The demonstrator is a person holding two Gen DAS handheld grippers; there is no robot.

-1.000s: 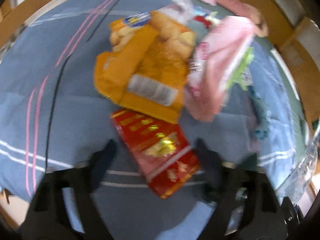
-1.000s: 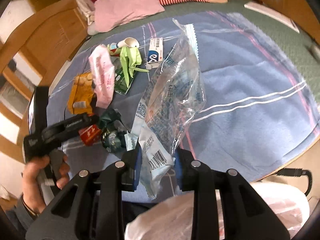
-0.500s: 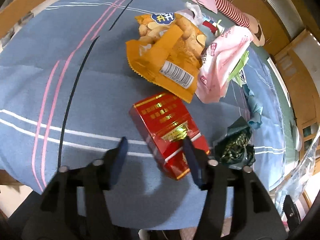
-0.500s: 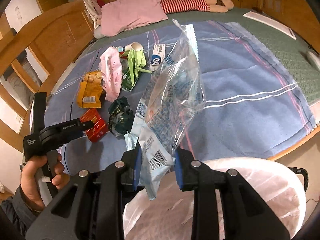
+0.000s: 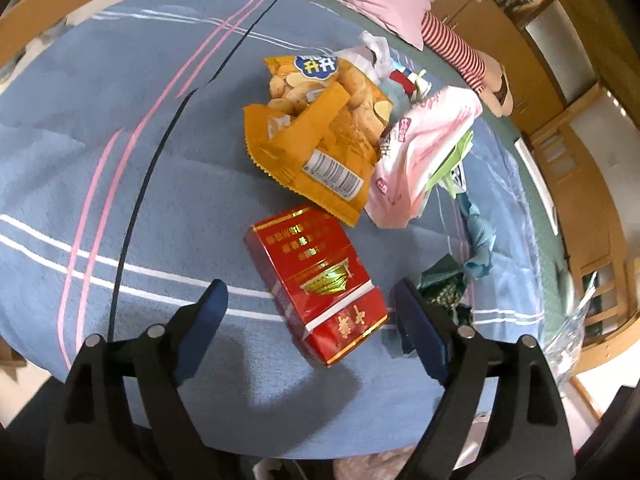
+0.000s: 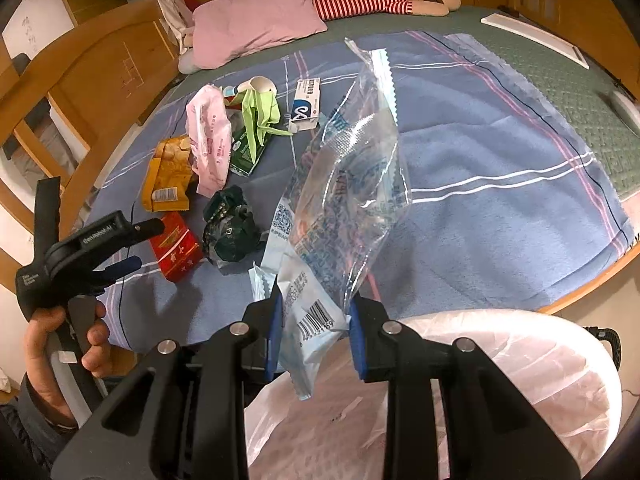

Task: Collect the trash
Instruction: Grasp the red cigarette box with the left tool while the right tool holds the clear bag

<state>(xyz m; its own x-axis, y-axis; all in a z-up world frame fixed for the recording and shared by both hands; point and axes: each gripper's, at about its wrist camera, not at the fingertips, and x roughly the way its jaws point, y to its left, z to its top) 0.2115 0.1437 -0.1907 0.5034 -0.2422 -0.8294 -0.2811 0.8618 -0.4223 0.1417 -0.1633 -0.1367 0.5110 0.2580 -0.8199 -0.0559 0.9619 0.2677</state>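
Observation:
A red and gold carton (image 5: 316, 284) lies flat on the blue striped blanket (image 5: 120, 160). My left gripper (image 5: 308, 300) hovers over the carton's near end. Its jaws are opening wide, one on each side of the carton, and the pads are clear of it. From the right wrist view, the same gripper (image 6: 144, 246) is held in a hand at the left, beside the carton (image 6: 176, 248). My right gripper (image 6: 316, 312) is shut on the barcode end of a clear crinkled plastic bag (image 6: 348, 184), which stands up above a bin lined with a pale bag (image 6: 500, 380).
More litter lies on the blanket: an orange crisp bag (image 5: 316, 136), a pink wrapper (image 5: 420, 152), a dark green crumpled wrapper (image 6: 230, 228), a light green wrapper (image 6: 260, 116) and a white and blue box (image 6: 308, 100). A pink pillow (image 6: 256, 24) and wooden bed rails lie beyond.
The left jaws narrowed around the red carton, then spread wide, and the gripper drew back a little. The right gripper kept its hold on the clear bag.

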